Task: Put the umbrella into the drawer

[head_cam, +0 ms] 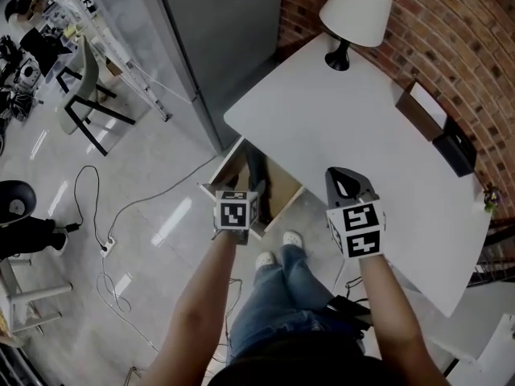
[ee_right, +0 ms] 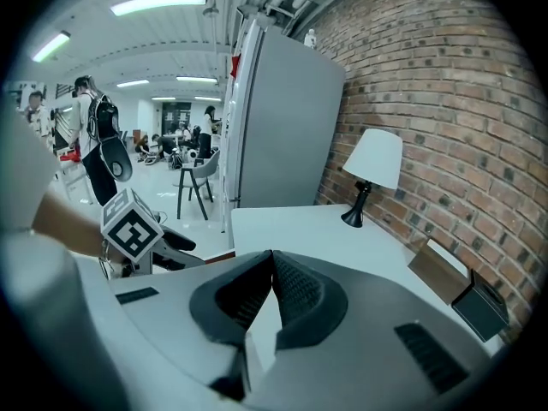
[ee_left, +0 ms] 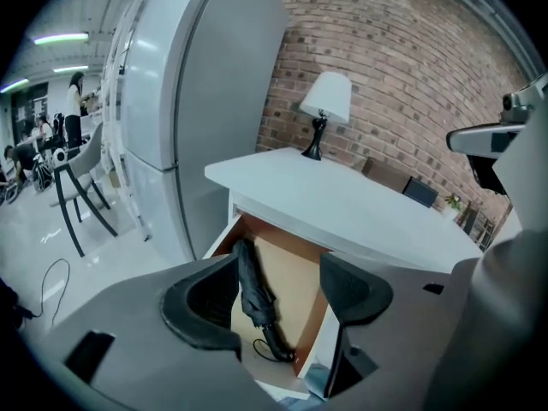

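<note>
Left gripper [ee_left: 278, 274]: fingers [ee_left: 204, 305] spread apart, nothing between them. It hangs above the front of the open drawer [ee_left: 296, 268]; the gap between the fingers frames the drawer's inside.

Right gripper [ee_right: 272, 262]: fingers [ee_right: 301, 294] pressed together at the tips, holding nothing. It is raised over the near edge of the desk [head_cam: 346, 127].

Umbrella [ee_left: 255, 298]: black, folded. It lies flat on the drawer bottom along the drawer's left wall, handle end toward the drawer front, with a thin strap loop beside the handle. Neither gripper touches it.

Drawer: brown inside, pulled out from under the white desk top.

Lamp [head_cam: 354, 14]: white shade, black base, at the desk's far corner, close to the brick wall [head_cam: 451, 47].

Brown box [head_cam: 418, 109] and black box [head_cam: 455, 147]: side by side on the desk along the wall.

Tall grey cabinet [ee_left: 201, 101]: left of the desk.

Chair [head_cam: 84, 95] and loose cable [head_cam: 105, 215]: on the glossy floor, well apart from the desk.
</note>
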The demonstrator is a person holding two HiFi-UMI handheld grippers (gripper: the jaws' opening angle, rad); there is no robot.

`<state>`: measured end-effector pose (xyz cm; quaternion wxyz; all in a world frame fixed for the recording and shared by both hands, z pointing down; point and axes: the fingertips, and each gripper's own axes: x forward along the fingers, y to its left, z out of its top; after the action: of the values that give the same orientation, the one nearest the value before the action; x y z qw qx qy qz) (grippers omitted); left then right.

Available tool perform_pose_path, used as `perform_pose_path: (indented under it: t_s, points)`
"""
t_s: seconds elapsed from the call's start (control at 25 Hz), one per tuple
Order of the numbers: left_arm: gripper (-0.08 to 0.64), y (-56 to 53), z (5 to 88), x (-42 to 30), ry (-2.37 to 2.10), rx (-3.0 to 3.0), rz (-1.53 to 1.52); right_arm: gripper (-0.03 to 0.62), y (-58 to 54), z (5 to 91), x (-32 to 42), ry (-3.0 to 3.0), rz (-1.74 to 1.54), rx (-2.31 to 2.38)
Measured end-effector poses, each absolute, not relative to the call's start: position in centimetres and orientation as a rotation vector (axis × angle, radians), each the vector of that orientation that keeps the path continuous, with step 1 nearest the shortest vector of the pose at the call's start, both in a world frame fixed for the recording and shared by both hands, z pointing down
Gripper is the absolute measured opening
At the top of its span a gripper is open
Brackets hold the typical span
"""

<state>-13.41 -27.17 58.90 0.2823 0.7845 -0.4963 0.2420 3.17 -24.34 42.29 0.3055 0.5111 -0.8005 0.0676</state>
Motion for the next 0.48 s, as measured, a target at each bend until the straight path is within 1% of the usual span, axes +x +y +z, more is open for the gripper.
perform_pose_path:
  t_s: [0.36,0.48]
  points:
    - [0.29,-25.3,52.2,-16.2,-1.448,2.193,0.623,0.0,-22.2,38.5,3.8,-2.129,0.123,1.419]
    - [0.29,-25.1,50.0,-16.2,-1.479,2.248,0.608,-0.001,-21.9,37.4,3.9,-2.147,0.137,1.455]
